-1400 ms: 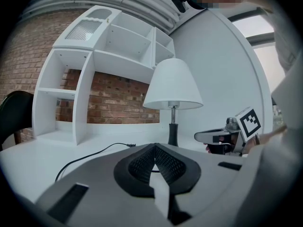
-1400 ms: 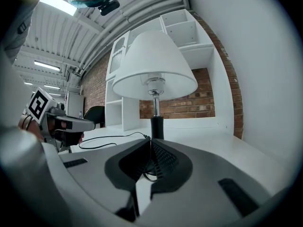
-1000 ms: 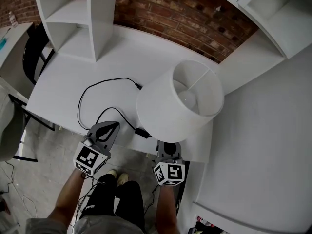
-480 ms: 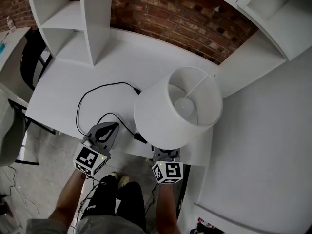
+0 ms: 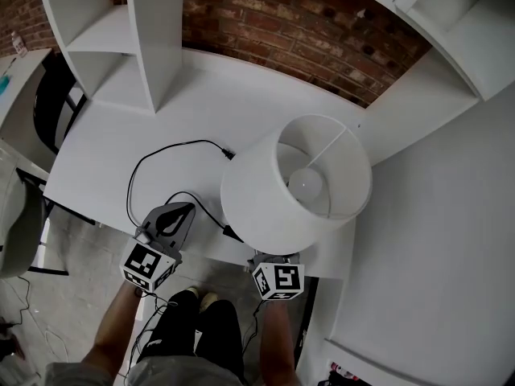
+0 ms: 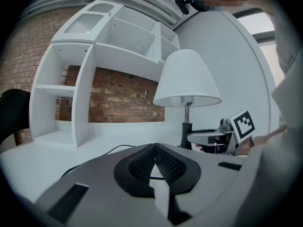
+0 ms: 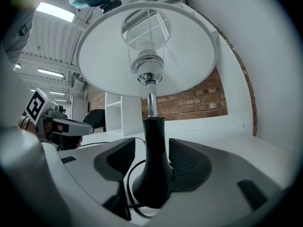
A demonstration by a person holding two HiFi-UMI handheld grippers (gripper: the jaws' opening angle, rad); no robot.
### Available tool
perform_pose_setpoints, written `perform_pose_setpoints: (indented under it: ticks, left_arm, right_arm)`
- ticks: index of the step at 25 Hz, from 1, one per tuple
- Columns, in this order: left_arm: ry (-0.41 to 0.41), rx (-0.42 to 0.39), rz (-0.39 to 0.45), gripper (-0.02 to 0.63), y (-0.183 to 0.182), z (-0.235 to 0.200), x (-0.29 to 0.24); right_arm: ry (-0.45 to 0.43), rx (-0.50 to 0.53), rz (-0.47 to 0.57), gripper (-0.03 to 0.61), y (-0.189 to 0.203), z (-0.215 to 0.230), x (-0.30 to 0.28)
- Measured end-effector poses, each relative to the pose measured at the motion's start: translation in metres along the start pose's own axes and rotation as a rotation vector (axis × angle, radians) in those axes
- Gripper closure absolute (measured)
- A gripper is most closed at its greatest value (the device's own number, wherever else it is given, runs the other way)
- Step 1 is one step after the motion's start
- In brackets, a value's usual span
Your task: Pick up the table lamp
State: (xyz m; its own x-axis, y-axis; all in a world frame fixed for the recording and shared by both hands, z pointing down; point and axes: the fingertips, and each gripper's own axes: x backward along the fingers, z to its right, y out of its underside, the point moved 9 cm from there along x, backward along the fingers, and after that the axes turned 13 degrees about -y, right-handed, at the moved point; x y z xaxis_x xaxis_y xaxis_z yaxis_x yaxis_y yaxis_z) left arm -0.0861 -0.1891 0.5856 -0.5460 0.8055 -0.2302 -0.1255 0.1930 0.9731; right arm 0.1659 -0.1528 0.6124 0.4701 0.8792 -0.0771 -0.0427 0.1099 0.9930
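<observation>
The table lamp (image 5: pixel 251 203) stands upright near the front edge of the white desk (image 5: pixel 209 95), with a white shade and a black base (image 7: pixel 152 174). My right gripper (image 7: pixel 152 156) is level at the base and mostly hidden under the shade in the head view. Its jaws have just been opening and now stand open, one on each side of the black stem, with a gap showing on the left side. To the lamp's left, my left gripper (image 5: pixel 179 211) hovers over the desk edge. It is shut with nothing in it, its pads (image 6: pixel 142 162) meeting.
The lamp's black cord (image 5: pixel 135 171) loops over the desk between the two grippers. A white shelf unit (image 5: pixel 121 30) stands at the back left against a brick wall (image 5: pixel 322 30). A white panel (image 5: pixel 434 215) rises at the right. A dark chair (image 5: pixel 48 95) stands left of the desk.
My right gripper has slid a little further in under the shade, and less of it shows. The shade looks less tilted in the head view. The left gripper has stayed put.
</observation>
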Motion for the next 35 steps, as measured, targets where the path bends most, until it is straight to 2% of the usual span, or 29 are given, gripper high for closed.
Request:
perform_pose_setpoints:
  ticks: [12,17,19,25,35]
  left_arm:
    - [-0.037,0.004,0.006,0.611,0.005,-0.008,-0.002]
    - [-0.034,0.0,-0.027,0.611,0.01,-0.01,-0.002]
    - [-0.036,-0.002,-0.022,0.611,0.01,-0.011,-0.002]
    - [-0.04,-0.01,-0.01,0.611,0.01,-0.012,0.002]
    - [-0.046,-0.018,-0.022,0.611,0.013,-0.008,0.013]
  right_arm:
    - [0.009,-0.005,-0.019,0.357,0.005,0.007,-0.017]
    - [0.023,-0.006,-0.012,0.363,0.011,0.01,-0.02]
    - [0.037,0.006,-0.009,0.396,0.01,0.009,-0.02]
    - [0.048,0.05,-0.014,0.405,0.006,0.007,-0.019]
    - [0.029,0.066,-0.035,0.408,0.004,0.0,-0.014]
